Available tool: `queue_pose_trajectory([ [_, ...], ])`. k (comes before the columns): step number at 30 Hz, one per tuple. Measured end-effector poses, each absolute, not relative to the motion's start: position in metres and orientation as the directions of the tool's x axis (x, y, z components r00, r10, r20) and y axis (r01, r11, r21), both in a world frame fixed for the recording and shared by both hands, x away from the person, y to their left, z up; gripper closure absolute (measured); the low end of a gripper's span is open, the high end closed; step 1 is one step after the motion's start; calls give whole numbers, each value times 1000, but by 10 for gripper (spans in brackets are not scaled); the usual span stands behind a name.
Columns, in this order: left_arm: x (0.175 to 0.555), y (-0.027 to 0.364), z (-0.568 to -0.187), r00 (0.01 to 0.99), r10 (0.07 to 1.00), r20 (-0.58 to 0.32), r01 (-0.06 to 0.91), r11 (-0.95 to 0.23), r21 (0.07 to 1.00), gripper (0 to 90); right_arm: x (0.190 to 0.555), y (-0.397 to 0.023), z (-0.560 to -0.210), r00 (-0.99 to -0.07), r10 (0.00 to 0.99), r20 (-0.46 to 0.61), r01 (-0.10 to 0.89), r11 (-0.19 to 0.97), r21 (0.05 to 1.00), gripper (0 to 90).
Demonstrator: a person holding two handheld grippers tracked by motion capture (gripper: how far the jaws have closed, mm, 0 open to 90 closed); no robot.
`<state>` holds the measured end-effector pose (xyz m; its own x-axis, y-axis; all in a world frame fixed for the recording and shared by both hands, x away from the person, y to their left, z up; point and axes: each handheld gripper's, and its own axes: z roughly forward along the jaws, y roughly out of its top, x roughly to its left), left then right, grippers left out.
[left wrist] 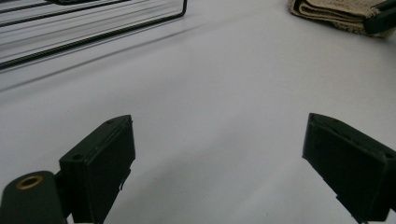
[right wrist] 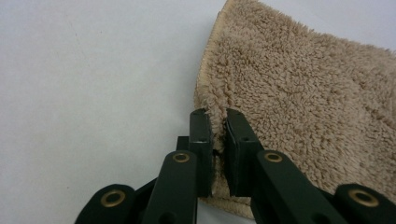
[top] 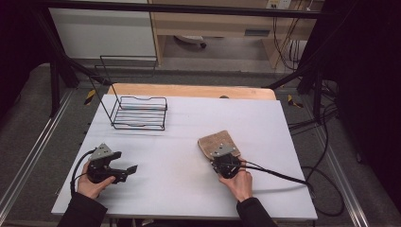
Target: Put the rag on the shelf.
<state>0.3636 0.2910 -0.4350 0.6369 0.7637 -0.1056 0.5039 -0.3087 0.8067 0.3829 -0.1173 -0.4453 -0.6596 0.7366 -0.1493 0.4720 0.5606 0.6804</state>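
Note:
A folded tan fluffy towel lies flat on the white table, right of centre. My right gripper sits at the towel's near edge. In the right gripper view its jaws stand nearly together, pinching the towel's folded edge between the fingertips. My left gripper rests low over the table at the front left, jaws wide apart with bare tabletop between them. In the left gripper view the towel lies far off at the upper right.
A black wire rack stands at the table's back left; its base wires cross the top of the left gripper view. The right gripper's black cable trails right across the table. A wooden board edge lies behind.

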Motion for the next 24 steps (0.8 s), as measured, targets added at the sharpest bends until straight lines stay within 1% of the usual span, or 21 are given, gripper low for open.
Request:
queue_pose_trajectory([
  [3,364,291,-435,637,764,-106,504,-309,806,95,385,-120,-444,-663,738,-122,482,547,684,840],
  [6,364,291,-435,636,764,-106,505,-309,806,96,385,-121,-442,-674,729,-121,476,554,683,843],
  [14,364,292,-435,636,764,-105,504,-308,807,97,383,-124,-429,-710,703,-52,465,523,714,847],
  [16,364,292,-435,635,765,-105,504,-308,807,97,379,-125,-425,-730,683,-12,465,509,725,847],
  [24,364,292,-434,635,766,-105,504,-307,807,97,369,-110,-424,-785,619,13,433,534,726,846],
])
